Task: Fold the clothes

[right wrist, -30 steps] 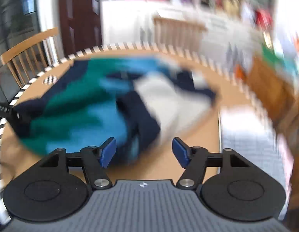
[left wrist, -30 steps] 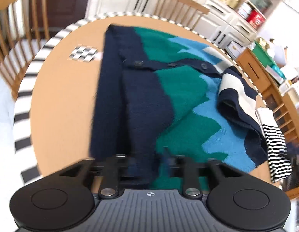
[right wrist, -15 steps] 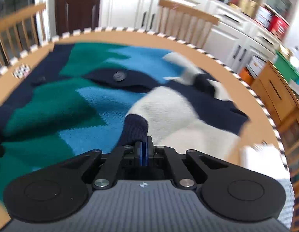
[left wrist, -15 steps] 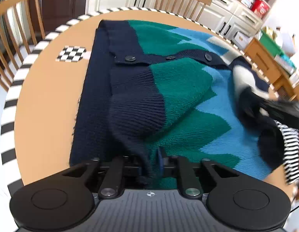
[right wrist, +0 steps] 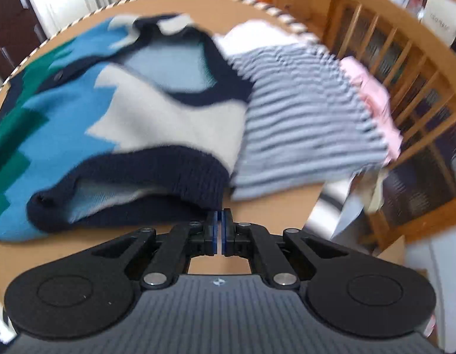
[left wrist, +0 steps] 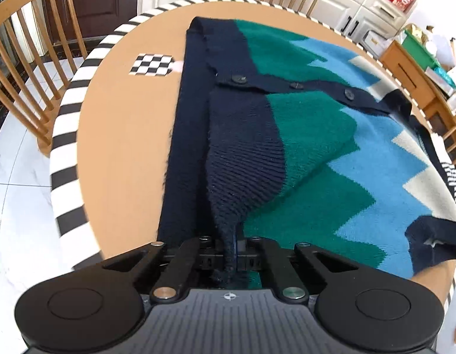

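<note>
Looking down my left gripper (left wrist: 231,246), I see its jaws clamped on a pinch of the cardigan's (left wrist: 301,135) navy hem, the knit pulled into a taut cone toward the fingers; the cardigan lies spread on the round table (left wrist: 121,135), its long axis running from the navy hem at the left to the cream shoulders at the right, its button band (left wrist: 295,85) following that line; a checkered marker (left wrist: 152,64) sits just beside the hem. My right gripper (right wrist: 219,230) has its blue pads together with nothing visibly between them; the navy armhole rim lies just ahead and left of the tips, whether touching I cannot tell; a striped garment (right wrist: 301,124) sits beside the cardigan, to the right.
</note>
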